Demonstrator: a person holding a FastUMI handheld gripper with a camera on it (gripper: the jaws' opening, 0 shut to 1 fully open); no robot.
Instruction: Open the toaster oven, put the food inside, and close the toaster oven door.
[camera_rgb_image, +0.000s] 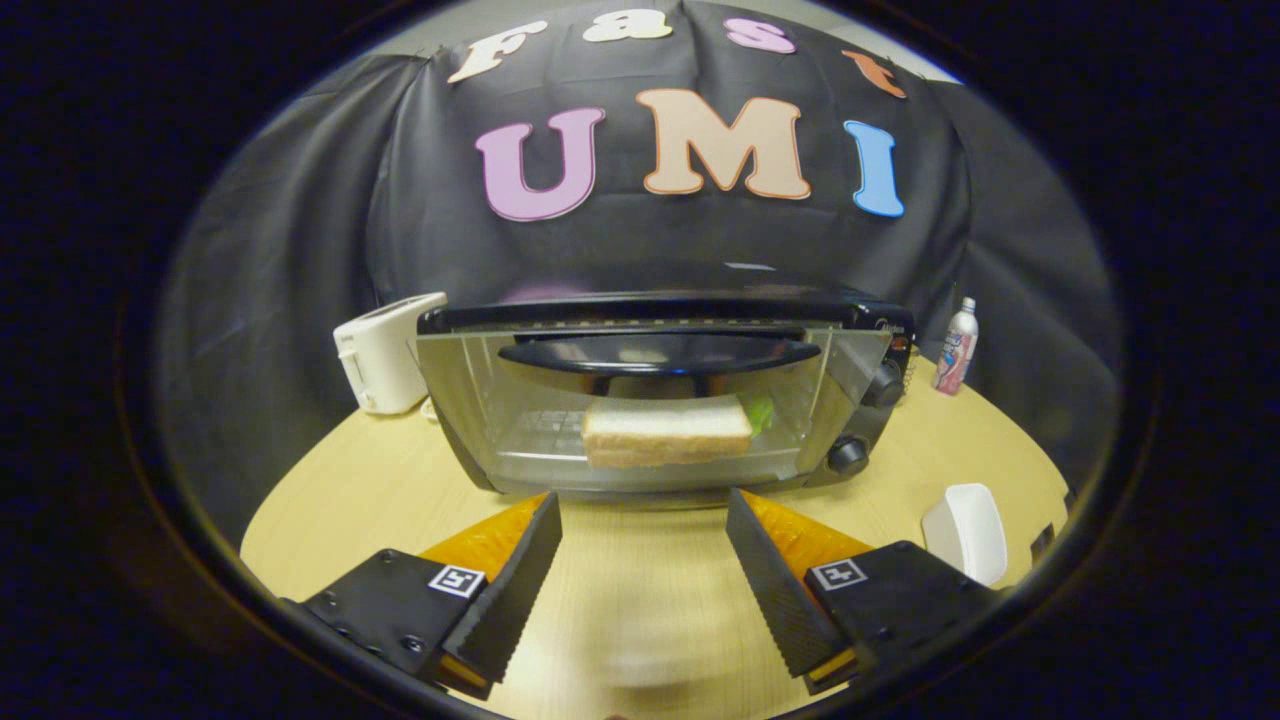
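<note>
A white toaster (385, 352) stands near the far left edge of the round wooden tabletop (640, 600). No writing on it can be read.

Just to its right, near the far edge and in the middle, is the toaster oven (665, 395). Its glass door (640, 410) is shut, and a dark handle (660, 355) runs across the top of the glass. There is a small logo at the top right corner of the oven, but it is too small to read. Two black knobs (865, 420) sit one above the other on its right side. Through the glass you can see the food — a slice of white bread (667, 432) lying inside, with a bit of something green (762, 410) just behind its right end.

The gripper (645, 570) sits just in front of the oven door. Its two fingers are spread wide apart and hold nothing — only bare tabletop lies between them, and they do not touch the oven.

Near the right edge of the tabletop is a small white dish (965, 530). Farther back, at the far right edge, stands a white and pink bottle (957, 347). Its label is too blurry to read.
</note>
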